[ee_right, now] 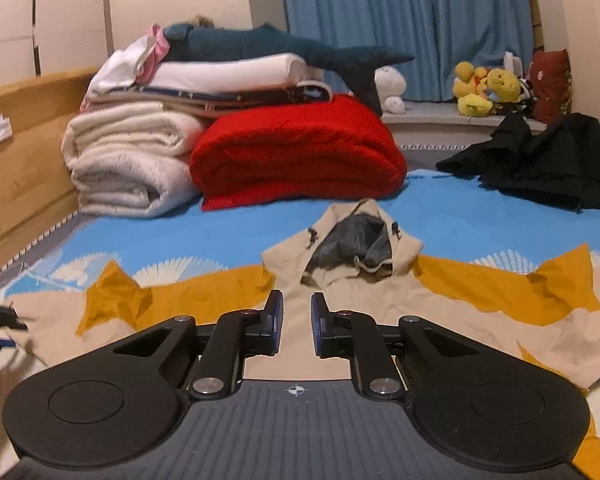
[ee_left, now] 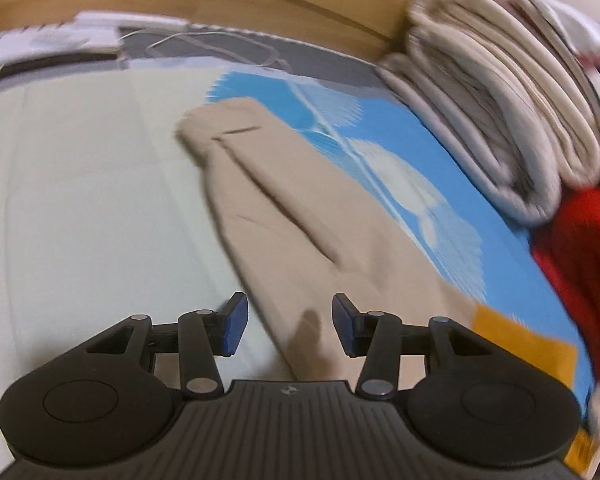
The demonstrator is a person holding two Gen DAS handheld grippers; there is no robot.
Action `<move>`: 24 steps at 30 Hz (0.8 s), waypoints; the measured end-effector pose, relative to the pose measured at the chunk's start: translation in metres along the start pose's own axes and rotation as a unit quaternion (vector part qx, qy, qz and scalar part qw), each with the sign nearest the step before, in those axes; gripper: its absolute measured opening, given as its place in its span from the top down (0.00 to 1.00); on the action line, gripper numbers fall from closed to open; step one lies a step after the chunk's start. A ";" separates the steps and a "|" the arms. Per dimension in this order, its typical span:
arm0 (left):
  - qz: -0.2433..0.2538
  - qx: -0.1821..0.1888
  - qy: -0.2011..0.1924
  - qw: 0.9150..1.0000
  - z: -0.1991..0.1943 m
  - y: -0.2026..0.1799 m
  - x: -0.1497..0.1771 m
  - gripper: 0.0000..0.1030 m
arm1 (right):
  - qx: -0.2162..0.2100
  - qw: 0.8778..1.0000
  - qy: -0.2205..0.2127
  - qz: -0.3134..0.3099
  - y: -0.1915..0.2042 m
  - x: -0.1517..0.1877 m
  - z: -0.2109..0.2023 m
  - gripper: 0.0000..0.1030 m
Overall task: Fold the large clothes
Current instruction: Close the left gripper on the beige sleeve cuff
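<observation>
Jacket (ee_right: 300, 312): beige, hooded, spread flat on the blue bedspread (ee_right: 228, 224).
Left gripper (ee_left: 289, 328): jaws spread, over the jacket's sleeve (ee_left: 284, 216).
Right gripper (ee_right: 297, 322): jaws narrowly apart, empty, below the hood.
Writing: none readable.

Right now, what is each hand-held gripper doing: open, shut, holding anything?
Left hand-held gripper: open over the beige sleeve, holding nothing.
Right hand-held gripper: narrowly open above the beige jacket, holding nothing.

Matt beige cloth jacket (ee_right: 340, 248); fluffy red blanket (ee_right: 296, 152); wooden headboard (ee_right: 20, 160).
</observation>
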State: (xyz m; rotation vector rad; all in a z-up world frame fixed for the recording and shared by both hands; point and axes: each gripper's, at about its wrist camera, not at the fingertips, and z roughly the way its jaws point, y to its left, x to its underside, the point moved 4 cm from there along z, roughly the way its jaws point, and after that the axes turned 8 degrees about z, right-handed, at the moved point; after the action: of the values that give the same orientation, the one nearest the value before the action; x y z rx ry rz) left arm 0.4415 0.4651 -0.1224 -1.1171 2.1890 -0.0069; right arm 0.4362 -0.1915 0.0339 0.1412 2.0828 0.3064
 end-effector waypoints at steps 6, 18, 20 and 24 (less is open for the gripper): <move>-0.027 0.007 -0.014 1.000 0.011 0.017 -0.011 0.51 | 0.010 1.000 0.025 -0.005 -0.002 0.009 0.012 0.85; 0.074 0.024 -0.097 0.992 -0.054 -0.061 -0.035 1.00 | 0.001 0.999 0.030 -0.012 0.002 0.008 0.013 0.96; 0.081 0.044 -0.112 0.989 -0.092 -0.082 -0.039 1.00 | 0.000 1.000 0.026 -0.007 0.001 0.004 0.009 0.96; 0.078 0.089 -0.111 0.987 -0.160 -0.114 -0.021 1.00 | -0.001 1.000 0.018 0.002 -0.002 -0.004 0.001 0.96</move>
State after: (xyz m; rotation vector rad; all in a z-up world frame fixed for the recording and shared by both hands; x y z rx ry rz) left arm 0.4415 0.3629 0.0468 -0.8061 2.0270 -0.0085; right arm 0.4393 -0.1940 0.0364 0.1385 2.1187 0.3152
